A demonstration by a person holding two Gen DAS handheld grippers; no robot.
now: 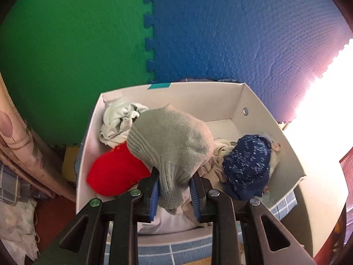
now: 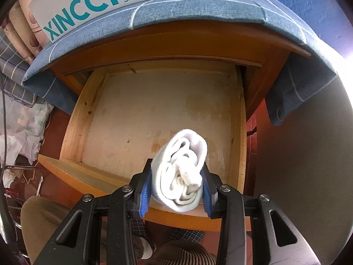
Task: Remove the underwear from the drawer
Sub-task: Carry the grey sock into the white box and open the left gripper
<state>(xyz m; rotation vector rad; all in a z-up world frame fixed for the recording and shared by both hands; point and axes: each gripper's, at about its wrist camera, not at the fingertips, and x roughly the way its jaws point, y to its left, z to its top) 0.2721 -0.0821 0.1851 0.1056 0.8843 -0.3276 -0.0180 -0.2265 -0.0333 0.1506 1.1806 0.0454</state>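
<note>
Views: only the left wrist camera showed the inside of the white shoe box; only the right wrist camera showed the wooden drawer and the box's printed outer side.
Left gripper: the left gripper pointed steeply down over the box, its blue pads pressed narrow on a grey knitted garment that bulged out ahead of the jaws.
Right gripper: the right gripper pointed steeply down over the front of the open drawer, jaws clamped on a rolled white garment that stood up between the pads.
Box contents: a red knitted piece lay at the left, a crumpled pale cloth behind it, a dark blue speckled knit at the right, and beige fabric between the grey and the blue.
Drawer contents: its pale, stained bottom lay bare beyond the held roll.
Box place: it stood on a blue checked cloth that covered the top of the cabinet above the drawer.
Backdrop: green foam mat and blue foam mat interlocked behind the box.
Person: legs in plaid fabric showed below the drawer front.
</note>
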